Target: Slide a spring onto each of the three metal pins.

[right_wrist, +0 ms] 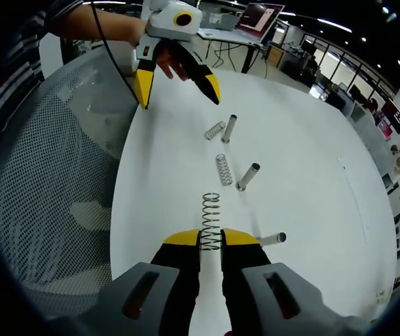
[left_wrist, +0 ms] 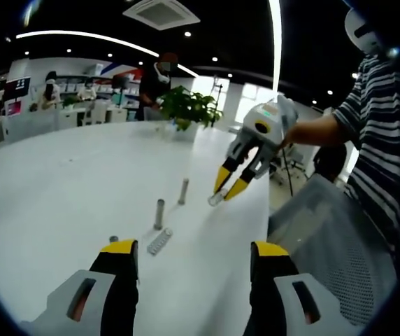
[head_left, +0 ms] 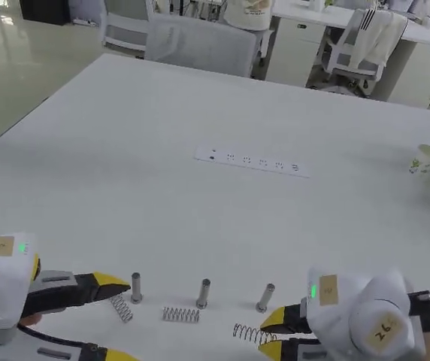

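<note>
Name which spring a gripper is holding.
The rightmost spring, pinched at one end by the right gripper. The middle spring and the left spring lie loose on the table.

Three pins [head_left: 204,292] upright in row; two springs [head_left: 180,314] lying beside; third spring [right_wrist: 211,224] gripped in right claw [right_wrist: 210,241].
</note>
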`<action>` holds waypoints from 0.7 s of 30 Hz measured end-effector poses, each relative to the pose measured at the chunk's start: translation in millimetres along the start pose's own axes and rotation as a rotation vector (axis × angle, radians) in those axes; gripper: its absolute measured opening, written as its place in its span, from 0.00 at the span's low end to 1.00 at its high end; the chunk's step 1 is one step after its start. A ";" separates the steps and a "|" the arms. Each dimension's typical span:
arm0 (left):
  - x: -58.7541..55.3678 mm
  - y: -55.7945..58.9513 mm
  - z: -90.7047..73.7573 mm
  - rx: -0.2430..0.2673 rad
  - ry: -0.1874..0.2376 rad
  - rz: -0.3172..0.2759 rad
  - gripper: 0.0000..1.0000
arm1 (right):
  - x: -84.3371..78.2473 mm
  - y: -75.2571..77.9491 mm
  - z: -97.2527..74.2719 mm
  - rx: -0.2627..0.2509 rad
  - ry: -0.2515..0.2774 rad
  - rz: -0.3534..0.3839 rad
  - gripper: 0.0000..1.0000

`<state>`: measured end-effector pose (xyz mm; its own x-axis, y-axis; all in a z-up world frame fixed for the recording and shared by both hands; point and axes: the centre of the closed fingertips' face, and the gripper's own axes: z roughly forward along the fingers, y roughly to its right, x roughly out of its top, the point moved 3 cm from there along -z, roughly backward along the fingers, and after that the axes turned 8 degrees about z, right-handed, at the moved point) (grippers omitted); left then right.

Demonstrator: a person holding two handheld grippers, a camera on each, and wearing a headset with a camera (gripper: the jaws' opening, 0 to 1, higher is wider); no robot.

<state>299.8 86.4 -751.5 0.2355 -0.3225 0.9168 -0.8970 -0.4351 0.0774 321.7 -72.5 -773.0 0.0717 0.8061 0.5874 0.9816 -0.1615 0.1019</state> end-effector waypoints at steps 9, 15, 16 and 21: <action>8.8 8.1 26.3 -0.071 0.006 0.051 0.49 | 5.7 -6.8 -1.9 0.009 0.000 -0.031 0.08; 11.0 16.5 46.3 -0.117 0.012 0.084 0.41 | 10.6 -11.1 -2.8 0.015 0.005 -0.050 0.08; 10.9 17.4 48.6 -0.121 0.011 0.088 0.40 | 11.3 -11.5 -3.2 0.016 0.006 -0.053 0.08; 14.6 21.9 60.8 -0.143 0.028 0.106 0.34 | 16.5 -12.9 -6.4 0.021 0.016 -0.060 0.08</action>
<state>306.4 21.0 -760.3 0.1280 -0.3359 0.9331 -0.9608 -0.2754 0.0327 309.0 -60.7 -759.5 0.0096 0.8047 0.5936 0.9875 -0.1011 0.1211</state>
